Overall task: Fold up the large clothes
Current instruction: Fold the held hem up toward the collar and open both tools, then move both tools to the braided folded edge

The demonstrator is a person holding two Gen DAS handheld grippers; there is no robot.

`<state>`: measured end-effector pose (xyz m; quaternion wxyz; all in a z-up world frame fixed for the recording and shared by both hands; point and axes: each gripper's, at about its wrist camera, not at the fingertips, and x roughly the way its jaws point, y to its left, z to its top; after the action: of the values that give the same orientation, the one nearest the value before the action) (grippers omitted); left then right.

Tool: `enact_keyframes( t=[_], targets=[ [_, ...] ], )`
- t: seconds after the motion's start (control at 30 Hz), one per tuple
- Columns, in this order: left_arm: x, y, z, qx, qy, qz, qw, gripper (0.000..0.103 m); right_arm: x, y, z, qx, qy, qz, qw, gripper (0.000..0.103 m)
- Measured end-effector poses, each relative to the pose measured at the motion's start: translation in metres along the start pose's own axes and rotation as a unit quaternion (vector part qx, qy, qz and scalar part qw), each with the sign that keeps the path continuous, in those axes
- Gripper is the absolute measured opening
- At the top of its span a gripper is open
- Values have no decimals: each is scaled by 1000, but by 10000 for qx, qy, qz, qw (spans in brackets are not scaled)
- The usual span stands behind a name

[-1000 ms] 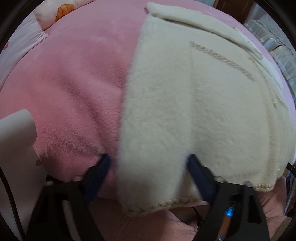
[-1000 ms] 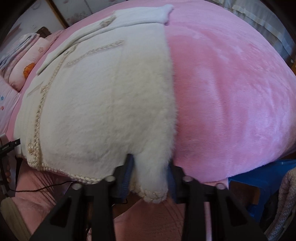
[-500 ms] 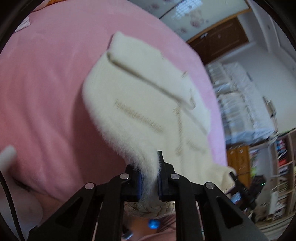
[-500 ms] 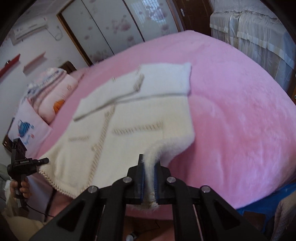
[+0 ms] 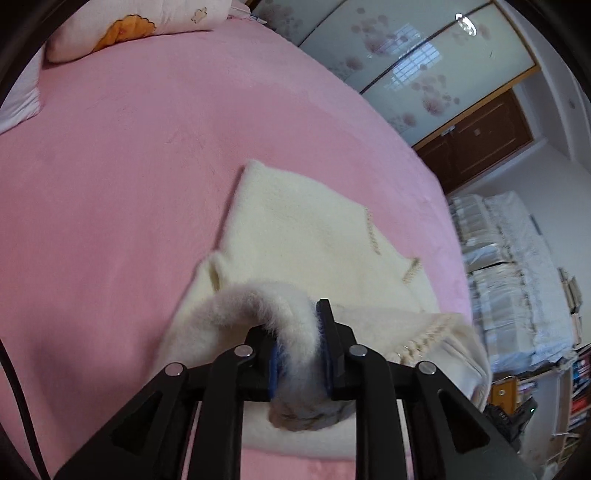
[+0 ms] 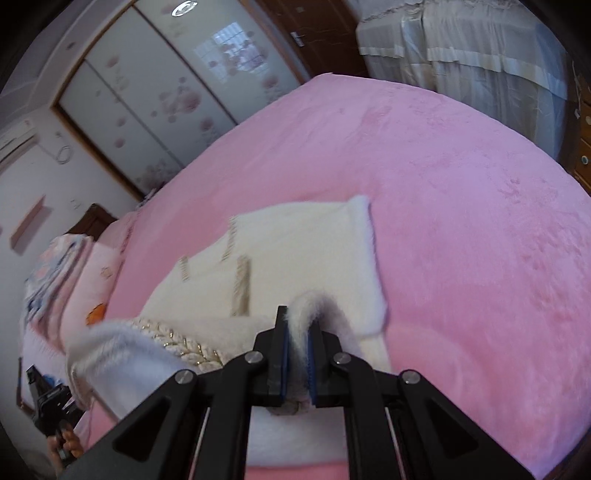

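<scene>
While one cream sweater [image 5: 306, 236] drapes, two claws, left claw [image 5: 299, 350] and right claw [image 6: 297, 354], pinch it.

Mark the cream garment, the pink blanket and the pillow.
cream garment [image 5: 303, 236]: left wrist view, flat upper panel.
pink blanket [image 6: 461, 221]: right wrist view, bare area right of the garment.
pillow [image 5: 147, 22]: left wrist view, its printed face.

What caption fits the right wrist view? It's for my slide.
Right gripper shut on a cream coat's hem, lifting it above the pink bed.
</scene>
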<state>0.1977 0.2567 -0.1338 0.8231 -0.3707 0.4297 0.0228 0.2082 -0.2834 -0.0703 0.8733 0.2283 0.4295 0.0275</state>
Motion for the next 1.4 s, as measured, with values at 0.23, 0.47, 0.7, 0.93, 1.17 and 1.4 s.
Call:
enact_keyframes(
  t=[0.23,0.47,0.7,0.93,1.17,1.4],
  targets=[
    [58,-1,24,205,672,573,9959,48,58,-12,12,76,568,-505,9971,29],
    [42,15,34,371,585,173,9975,54,49,-11,9,-713,347,-336,9963,44],
    [3,8,38,1280,-127,-161,9916,74,38,5,0,-1566,200,-271,9871,44],
    [22,-28,22,3067,127,759,9487,74,42,37,-25,-2961,213,-778,9517,44],
    [69,-42,15,3990,434,1192,9081,74,67,42,-11,-3002,341,-873,9492,44],
    [114,-47,19,4595,819,1544,8708,74,98,40,7,-3324,593,-1239,9331,44]
  ],
)
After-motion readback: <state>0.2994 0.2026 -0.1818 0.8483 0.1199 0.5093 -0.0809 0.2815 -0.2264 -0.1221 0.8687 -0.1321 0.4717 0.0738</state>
